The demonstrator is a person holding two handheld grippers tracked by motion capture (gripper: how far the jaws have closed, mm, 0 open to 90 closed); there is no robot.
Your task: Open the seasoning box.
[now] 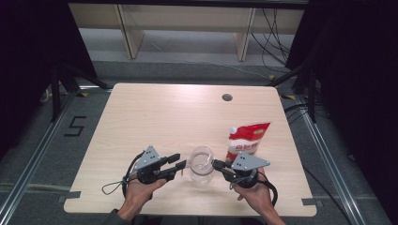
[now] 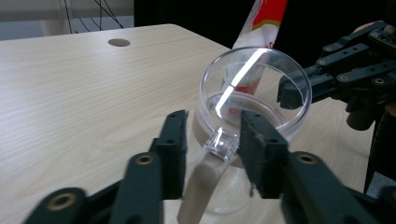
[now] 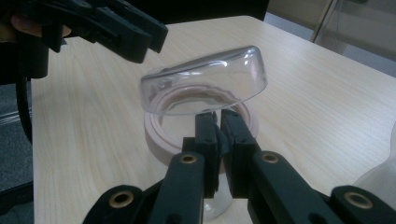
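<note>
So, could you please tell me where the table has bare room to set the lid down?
Free: the table's whole far and left stretch, up to the cable hole. Crowded: the near edge, where both grippers flank the clear jug, with the red-and-white pouch behind.

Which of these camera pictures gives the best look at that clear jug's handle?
The left gripper view: the beige handle of the clear jug runs up the middle between the left gripper and its open jaws. The high view shows the jug small, its handle hard to make out. The right gripper view shows its rim, not the handle.
</note>
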